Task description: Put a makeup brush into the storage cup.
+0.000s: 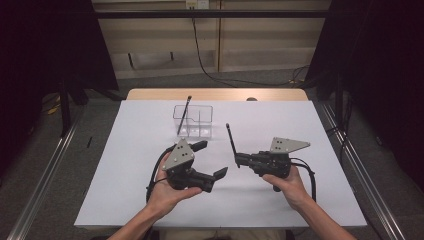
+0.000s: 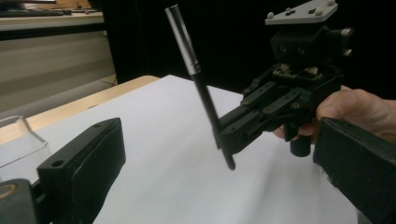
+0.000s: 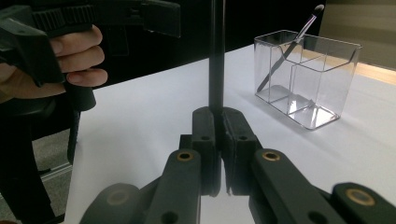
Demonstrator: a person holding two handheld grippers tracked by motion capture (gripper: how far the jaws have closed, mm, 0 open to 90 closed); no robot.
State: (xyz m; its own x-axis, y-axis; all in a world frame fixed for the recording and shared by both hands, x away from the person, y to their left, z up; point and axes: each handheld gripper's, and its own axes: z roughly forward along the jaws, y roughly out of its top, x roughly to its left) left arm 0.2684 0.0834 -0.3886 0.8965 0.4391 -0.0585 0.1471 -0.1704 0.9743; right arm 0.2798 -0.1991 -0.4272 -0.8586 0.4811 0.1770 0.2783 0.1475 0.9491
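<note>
With the right tongs [image 1: 236,160] clamped on a black brush [image 1: 230,138] standing upright at the bench's [image 1: 310,200] centre, the carrying step seems underway, next lifting it toward the clear organizer [image 1: 194,120] at twelve o'clock, while the left tongs [image 1: 210,159] gape empty.

A white sheet [image 1: 150,165] covers most of a wooden table [image 1: 215,94], whose bare edge shows along the far side. Toward the far middle of the sheet stands a clear box [image 1: 194,121] split into compartments, and a dark brush [image 1: 183,116] leans in its left part, with its top above the rim. Beyond the table a black cable [image 1: 202,62] hangs down a pale wall [image 1: 260,40] and runs across the grey floor [image 1: 100,120], with black curtains [image 1: 45,45] at both sides.
</note>
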